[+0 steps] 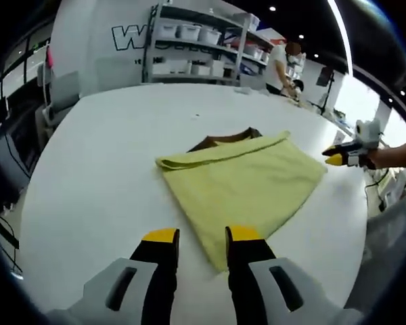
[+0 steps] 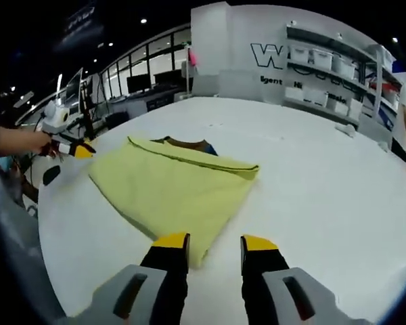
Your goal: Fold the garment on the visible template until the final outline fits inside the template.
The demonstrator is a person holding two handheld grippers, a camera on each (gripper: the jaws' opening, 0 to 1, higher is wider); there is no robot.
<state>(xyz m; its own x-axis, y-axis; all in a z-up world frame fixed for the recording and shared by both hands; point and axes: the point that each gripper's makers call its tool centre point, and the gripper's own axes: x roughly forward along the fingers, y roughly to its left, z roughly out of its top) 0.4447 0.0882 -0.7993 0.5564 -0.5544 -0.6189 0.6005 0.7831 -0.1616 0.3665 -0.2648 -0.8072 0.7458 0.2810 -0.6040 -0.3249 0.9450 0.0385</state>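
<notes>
Both grippers are open and hold nothing. At the bottom of the left gripper view, the left gripper has its two yellow-tipped jaws apart, and the near corner of the yellow garment lies just between and beside them, not pinched. At the bottom of the right gripper view, the right gripper stands the same way, jaws apart, with another corner of the garment close to its left jaw. Each gripper also appears small in the other view: the right one at the right edge of the left gripper view, the left one at the left edge of the right gripper view, both beside the cloth and not touching it as far as I can see.

The garment lies in the middle of the white round table, already folded over, with a thick folded edge along its far side. A brown template shows only as a small strip behind this edge, so the cloth seems larger than it.

I judge that the step in hand is between folds. The next move probably calls for closing each gripper on a near corner and bringing that edge over toward the far side, so that the outline becomes smaller and fits inside the template.
</notes>
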